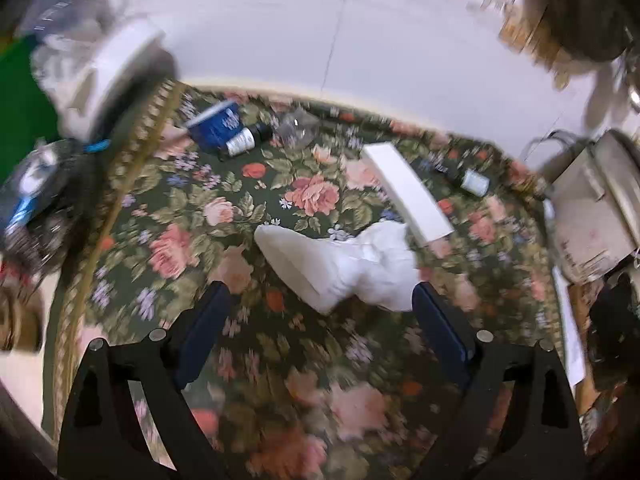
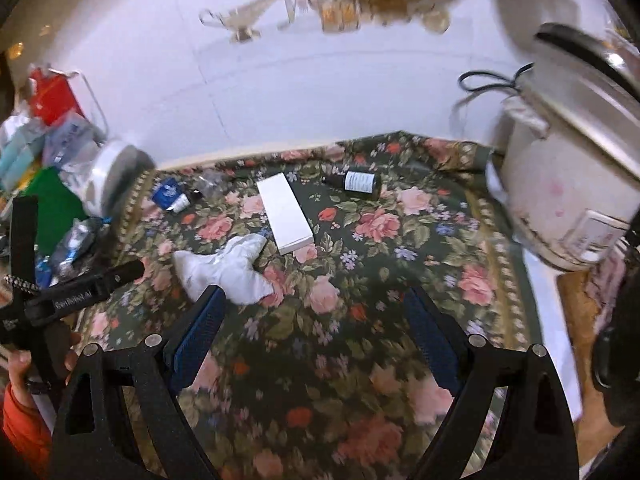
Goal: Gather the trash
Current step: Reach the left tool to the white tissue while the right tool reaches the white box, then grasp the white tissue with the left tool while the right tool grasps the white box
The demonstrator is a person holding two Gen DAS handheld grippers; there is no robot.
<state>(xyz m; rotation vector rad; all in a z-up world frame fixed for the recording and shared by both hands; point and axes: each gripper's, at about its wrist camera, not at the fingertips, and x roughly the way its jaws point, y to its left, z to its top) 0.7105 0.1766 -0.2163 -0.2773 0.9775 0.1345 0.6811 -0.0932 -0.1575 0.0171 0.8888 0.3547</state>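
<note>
Trash strewn on floral bench cloth (image 2: 360, 280): far left blue cup (image 1: 218, 126), mid crumpled tissue (image 1: 340, 268), white box (image 1: 408, 192), right dark bottle (image 2: 356, 182); left tool (image 1: 320, 320) gaping, empty, framing tissue, likely first pick; right tool (image 2: 312, 320) wide, empty.

Cloth (image 2: 360, 240) on the tabletop: dark green, pink and red roses, small lilac flowers, gold-patterned border. On it a white crumpled tissue (image 2: 228, 268), a plain white box (image 2: 285, 212), a dark bottle (image 2: 356, 181) with a pale label, a blue packet (image 2: 166, 194) with white print. Wall (image 2: 320, 92) white; rice cooker (image 2: 568, 184) off-white with pink smudges; tongs black with blue pads (image 2: 196, 340).
</note>
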